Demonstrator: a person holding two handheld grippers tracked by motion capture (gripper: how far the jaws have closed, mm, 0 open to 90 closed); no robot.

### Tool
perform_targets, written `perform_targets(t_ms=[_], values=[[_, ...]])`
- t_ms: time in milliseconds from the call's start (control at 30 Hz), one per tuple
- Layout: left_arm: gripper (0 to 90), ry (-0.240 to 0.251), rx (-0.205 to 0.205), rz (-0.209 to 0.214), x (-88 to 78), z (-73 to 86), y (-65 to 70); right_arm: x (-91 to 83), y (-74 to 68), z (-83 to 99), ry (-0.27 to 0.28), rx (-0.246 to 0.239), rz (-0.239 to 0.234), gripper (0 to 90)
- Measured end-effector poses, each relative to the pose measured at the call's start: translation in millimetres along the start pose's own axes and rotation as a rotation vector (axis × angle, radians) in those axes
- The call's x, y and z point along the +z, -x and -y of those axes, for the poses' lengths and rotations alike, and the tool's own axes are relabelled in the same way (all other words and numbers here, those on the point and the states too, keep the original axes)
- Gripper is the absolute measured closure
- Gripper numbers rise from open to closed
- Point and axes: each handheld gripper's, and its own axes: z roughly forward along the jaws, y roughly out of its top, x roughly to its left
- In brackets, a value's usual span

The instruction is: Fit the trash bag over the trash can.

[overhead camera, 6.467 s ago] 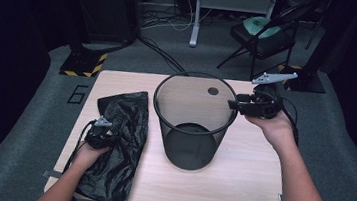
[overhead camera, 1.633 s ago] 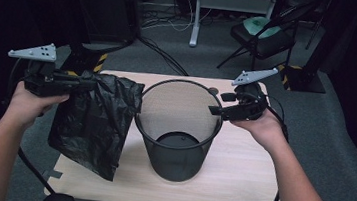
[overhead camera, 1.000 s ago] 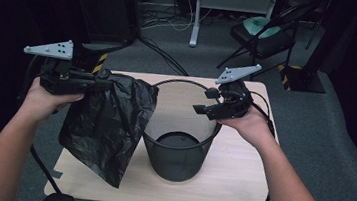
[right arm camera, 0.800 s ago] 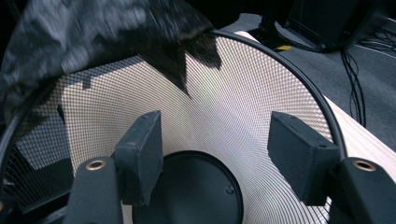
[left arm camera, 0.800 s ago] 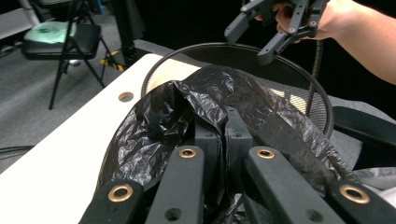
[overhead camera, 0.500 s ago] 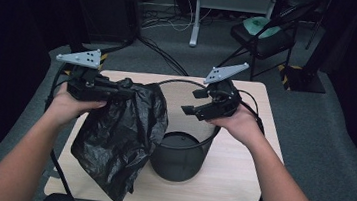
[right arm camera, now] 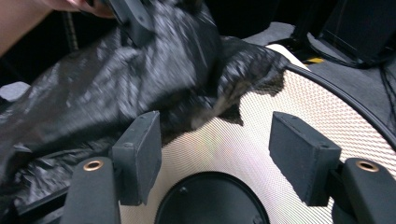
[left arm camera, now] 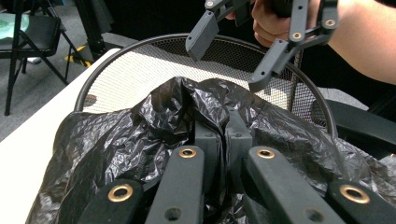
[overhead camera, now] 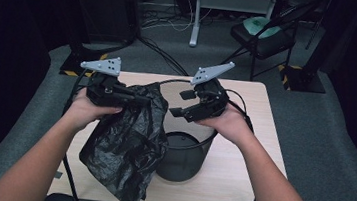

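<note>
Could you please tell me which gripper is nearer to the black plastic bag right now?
Left. The left gripper is shut on the black plastic bag, holding it up beside the mesh bin; the right gripper hovers open over the bin, close but apart.

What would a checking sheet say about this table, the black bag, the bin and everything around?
Surface: light wooden table, bare around the bin.
Job's things: black plastic bag hanging over the rim of the mesh bin, which stands upright.
Clutter: nothing seen.
Grippers: left hand-held gripper shut on the bag; right hand-held gripper open above the bin, holding nothing.
Cables: gripper cable trails across the table; floor cables behind.
Surroundings: grey carpet, folding chair, dark room.
</note>
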Motion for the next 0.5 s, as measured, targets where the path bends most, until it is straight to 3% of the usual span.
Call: perform_targets(t_ms=[500], values=[[86.9, -0.017, 0.014, 0.028, 18.3, -8.5, 4.3, 11.9, -7.0, -6.1, 0.004, -0.007, -0.065, 36.1]])
